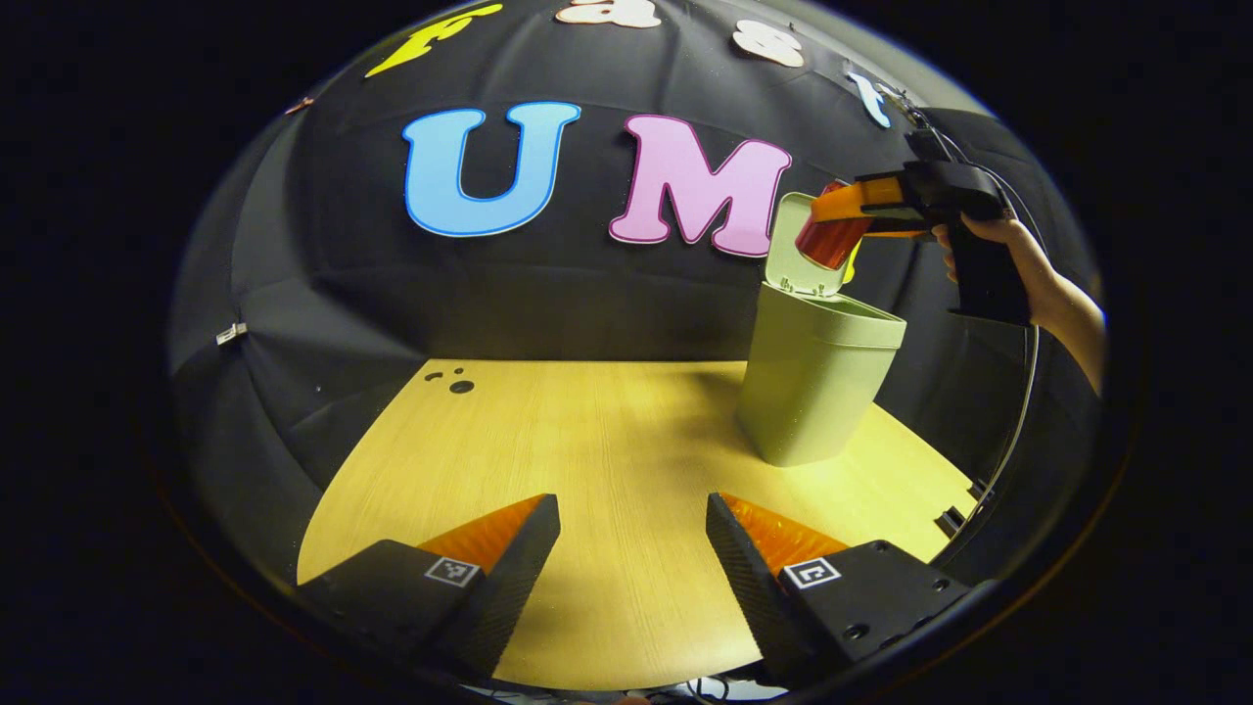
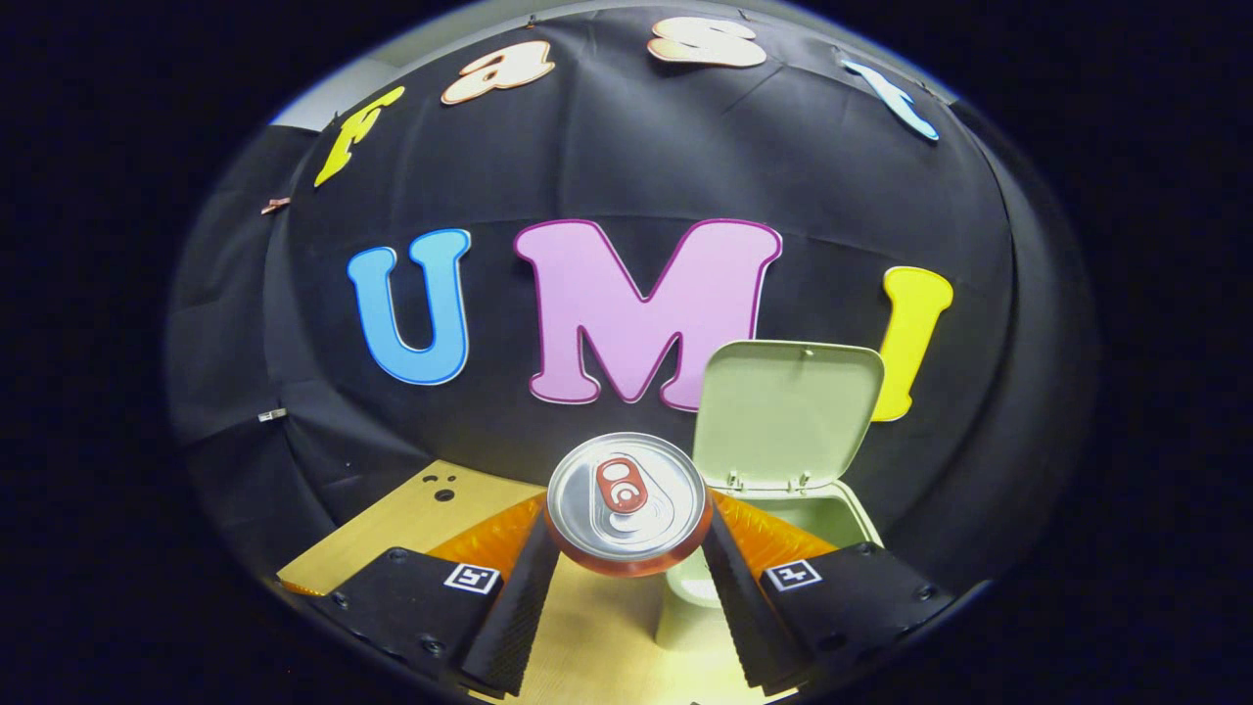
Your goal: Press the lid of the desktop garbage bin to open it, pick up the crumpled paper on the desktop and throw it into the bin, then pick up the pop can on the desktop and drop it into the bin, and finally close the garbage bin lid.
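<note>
- Left gripper view: the left gripper [image 1: 633,548] hangs low over the pale wood-grain tabletop [image 1: 607,441] with its jaws spread wide and nothing between them.
- Farther off, the pale green plastic desktop bin [image 1: 817,377] stands on the right side of the table with its hinged flap lid [image 1: 798,250] raised upright.
- Above the bin's mouth the right gripper [image 1: 844,217] carries the red aluminium pop can [image 1: 830,240], tilted, in front of the lid. A person's hand [image 1: 989,245] holds the gripper's handle from the right, the forearm sloping down and away.
- Right gripper view: the can [image 2: 626,504] sits end-on, silver top and pull tab facing the camera, both fingers pressing its sides. The bin's open mouth [image 2: 812,514] lies just beyond and to the right, the lid [image 2: 788,411] standing behind it.
- Handling, as a judgement: the can looks light, thin-walled and smooth, so it could dent or slip; a grip across the mid-body, as here, suits it.
- The crumpled paper's whereabouts I cannot tell.
</note>
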A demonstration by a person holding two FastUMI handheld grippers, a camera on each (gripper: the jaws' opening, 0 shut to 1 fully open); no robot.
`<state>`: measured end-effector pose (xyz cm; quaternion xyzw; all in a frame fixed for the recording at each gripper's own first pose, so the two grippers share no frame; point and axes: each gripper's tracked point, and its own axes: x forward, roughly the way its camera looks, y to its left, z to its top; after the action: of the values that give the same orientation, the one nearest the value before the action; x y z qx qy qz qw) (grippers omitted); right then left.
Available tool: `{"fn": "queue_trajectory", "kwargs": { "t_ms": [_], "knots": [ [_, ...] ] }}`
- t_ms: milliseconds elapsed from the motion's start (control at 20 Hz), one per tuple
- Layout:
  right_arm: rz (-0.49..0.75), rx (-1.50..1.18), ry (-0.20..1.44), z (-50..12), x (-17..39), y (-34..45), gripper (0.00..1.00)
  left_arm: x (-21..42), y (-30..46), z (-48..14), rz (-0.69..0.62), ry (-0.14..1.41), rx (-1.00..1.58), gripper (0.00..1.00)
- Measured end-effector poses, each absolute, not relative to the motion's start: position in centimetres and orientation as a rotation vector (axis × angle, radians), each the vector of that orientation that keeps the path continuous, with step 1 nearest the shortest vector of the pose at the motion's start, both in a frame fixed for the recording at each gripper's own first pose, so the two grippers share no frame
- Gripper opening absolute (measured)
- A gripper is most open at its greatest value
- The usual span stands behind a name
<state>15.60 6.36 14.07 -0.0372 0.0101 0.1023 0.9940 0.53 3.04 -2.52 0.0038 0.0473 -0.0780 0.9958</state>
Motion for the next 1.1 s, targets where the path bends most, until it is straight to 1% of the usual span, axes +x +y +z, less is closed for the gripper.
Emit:
{"fn": "queue_trajectory", "kwargs": {
  "t_ms": [250,500,1100],
  "knots": [
    [0.190,-0.060,0.036,14.1,18.4,2.7,0.82,1.5,2.2,-0.2,-0.112,0.077,-0.022,0.97],
    [0.176,-0.044,0.080,12.4,21.5,0.0,0.83,3.0,0.9,0.0,-0.081,0.091,-0.086,0.97],
    [0.139,-0.078,0.149,9.3,25.2,-2.1,0.84,5.8,1.3,0.0,-0.039,0.119,-0.077,0.97]
  ]
}}
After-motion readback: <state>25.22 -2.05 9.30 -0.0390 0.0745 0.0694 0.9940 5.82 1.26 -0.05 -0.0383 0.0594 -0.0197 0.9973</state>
